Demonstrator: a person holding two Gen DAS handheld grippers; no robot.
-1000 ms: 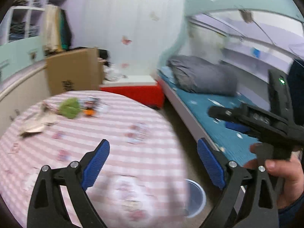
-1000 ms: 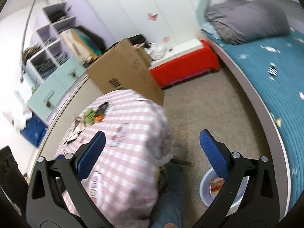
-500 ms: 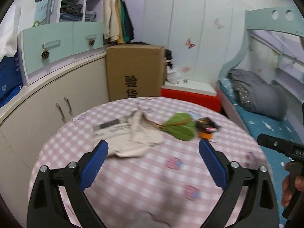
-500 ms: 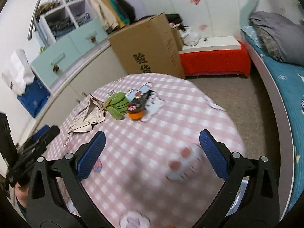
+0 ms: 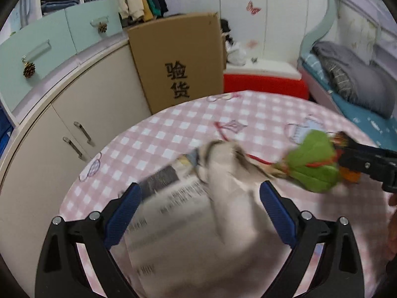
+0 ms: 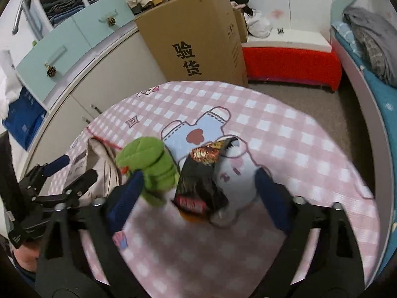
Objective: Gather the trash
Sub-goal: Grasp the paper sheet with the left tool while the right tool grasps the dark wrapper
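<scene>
Trash lies on a round table with a pink checked cloth (image 5: 153, 134). In the left wrist view my open left gripper (image 5: 199, 204) hovers over crumpled printed paper and a beige bag (image 5: 223, 198). A green leaf-shaped piece (image 5: 315, 164) lies to its right. In the right wrist view my open right gripper (image 6: 198, 192) straddles a black snack wrapper (image 6: 201, 181), with the green piece (image 6: 151, 166) by its left finger and an orange bit under the wrapper. The left gripper also shows in the right wrist view (image 6: 72, 171), and it is open.
A tall cardboard box (image 6: 198, 37) stands behind the table beside white cabinets (image 5: 82, 114) with teal drawers. A red low bench (image 6: 290, 62) and a bed with a grey blanket (image 5: 357, 82) are to the right. Carpet floor (image 6: 330, 109) lies beyond the table edge.
Both grippers have moved forward and down over the table toward the trash pile. The paper now lies between the left fingers and the black wrapper between the right fingers. Both stay open.
</scene>
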